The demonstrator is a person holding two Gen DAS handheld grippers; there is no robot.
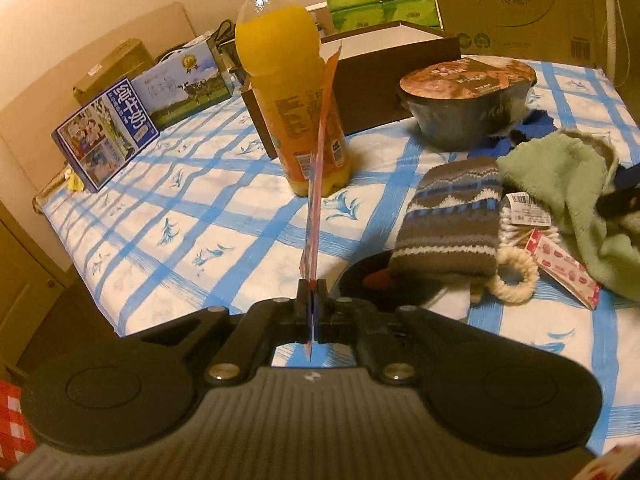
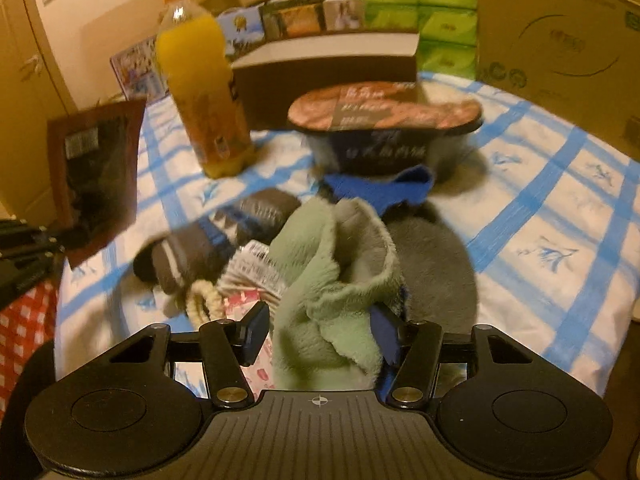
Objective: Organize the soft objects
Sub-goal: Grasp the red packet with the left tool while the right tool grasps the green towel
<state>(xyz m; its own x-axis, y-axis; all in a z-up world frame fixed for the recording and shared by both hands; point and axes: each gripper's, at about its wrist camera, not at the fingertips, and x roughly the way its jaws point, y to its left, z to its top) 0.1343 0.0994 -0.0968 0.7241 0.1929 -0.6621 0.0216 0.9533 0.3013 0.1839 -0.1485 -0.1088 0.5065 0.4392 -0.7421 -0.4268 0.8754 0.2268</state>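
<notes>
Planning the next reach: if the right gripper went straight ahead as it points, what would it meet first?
The right gripper has its jaws open around the fluffy pale-green cloth, so it would press into that first; beyond lies the grey fuzzy cloth.

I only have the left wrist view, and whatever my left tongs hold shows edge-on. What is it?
Observer: A flat reddish-brown packet with a dark window and a barcode label, pinched at its lower end by the left tongs.
Operator: Where are the right tongs?
Observer: The right tongs are open, straddling the green fluffy cloth.
Operator: Anything under that cloth?
Observer: A grey fluffy piece lies beneath it, showing on its right.
</notes>
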